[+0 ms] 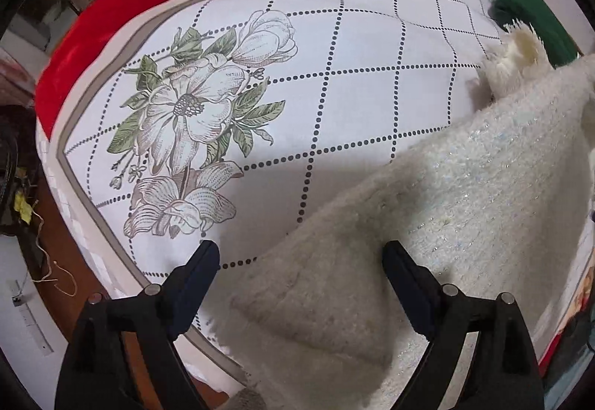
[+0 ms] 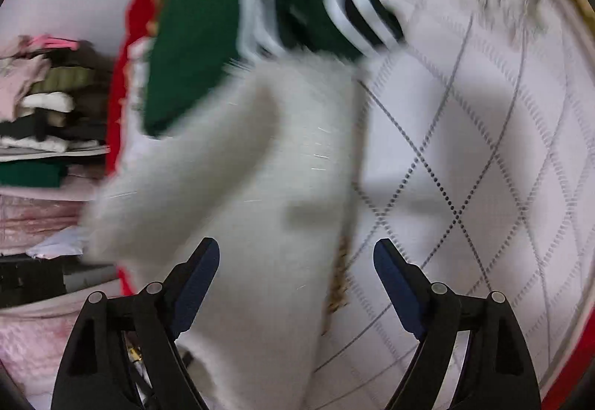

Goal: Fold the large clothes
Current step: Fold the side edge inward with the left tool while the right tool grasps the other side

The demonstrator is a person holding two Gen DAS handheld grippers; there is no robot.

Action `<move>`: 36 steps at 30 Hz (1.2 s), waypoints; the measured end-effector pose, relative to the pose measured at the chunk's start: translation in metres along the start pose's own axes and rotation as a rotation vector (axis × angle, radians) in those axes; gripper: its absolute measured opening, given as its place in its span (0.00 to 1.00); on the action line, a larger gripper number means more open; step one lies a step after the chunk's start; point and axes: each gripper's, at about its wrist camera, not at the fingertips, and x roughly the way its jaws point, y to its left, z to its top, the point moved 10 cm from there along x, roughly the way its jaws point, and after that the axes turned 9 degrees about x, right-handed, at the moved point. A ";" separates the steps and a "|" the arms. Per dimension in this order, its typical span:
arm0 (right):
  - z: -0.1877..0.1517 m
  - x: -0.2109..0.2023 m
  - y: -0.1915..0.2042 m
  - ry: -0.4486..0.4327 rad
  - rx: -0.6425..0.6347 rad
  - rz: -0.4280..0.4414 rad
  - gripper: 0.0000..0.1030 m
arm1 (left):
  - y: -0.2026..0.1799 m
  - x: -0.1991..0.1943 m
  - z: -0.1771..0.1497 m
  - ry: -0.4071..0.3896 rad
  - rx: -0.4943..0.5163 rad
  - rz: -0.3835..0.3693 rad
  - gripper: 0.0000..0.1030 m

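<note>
the left gripper (image 1: 301,254) is hovering with jaws spread wide, gripping nothing, over the fluffy white sparkly-knit garment (image 1: 465,194) lying on the white floral diamond-dotted bedsheet (image 1: 334,57). the right gripper (image 2: 297,254) is gaping wide too, empty, above that garment's edge; the view is blurring.

The fuzzy white garment (image 1: 465,209) is a thick, shaggy knit with faint glittery threads running through it. It lies spread flat, its long straight edge running diagonally. A fluffy tufted end (image 1: 517,57) sticks up at its far side. In the blurred right wrist view the same white garment (image 2: 260,187) stretches lengthwise away from the camera, one soft fold rounded along its left side, its right edge straight.
</note>
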 end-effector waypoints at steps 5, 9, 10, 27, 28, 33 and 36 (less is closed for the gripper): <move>0.007 0.084 0.018 0.089 0.031 0.145 0.81 | -0.004 -0.014 -0.007 -0.009 -0.012 0.049 0.87; -0.004 0.063 0.014 0.032 0.102 0.215 0.36 | -0.003 -0.031 -0.004 -0.042 -0.022 0.101 0.87; -0.009 0.056 0.008 0.030 0.133 0.239 0.34 | -0.002 -0.035 -0.006 -0.044 -0.028 0.105 0.87; -0.169 -0.076 -0.130 0.050 0.174 -0.123 0.48 | -0.023 -0.087 -0.030 -0.092 0.040 0.154 0.87; -0.166 -0.078 -0.114 0.049 0.116 -0.106 0.48 | -0.023 -0.087 -0.032 -0.092 0.035 0.152 0.87; -0.098 -0.037 -0.061 0.005 -0.006 -0.069 0.48 | -0.023 -0.080 -0.042 -0.074 0.009 0.160 0.87; -0.053 0.007 -0.060 0.003 0.032 -0.101 0.48 | -0.018 -0.079 -0.046 -0.076 -0.017 0.157 0.87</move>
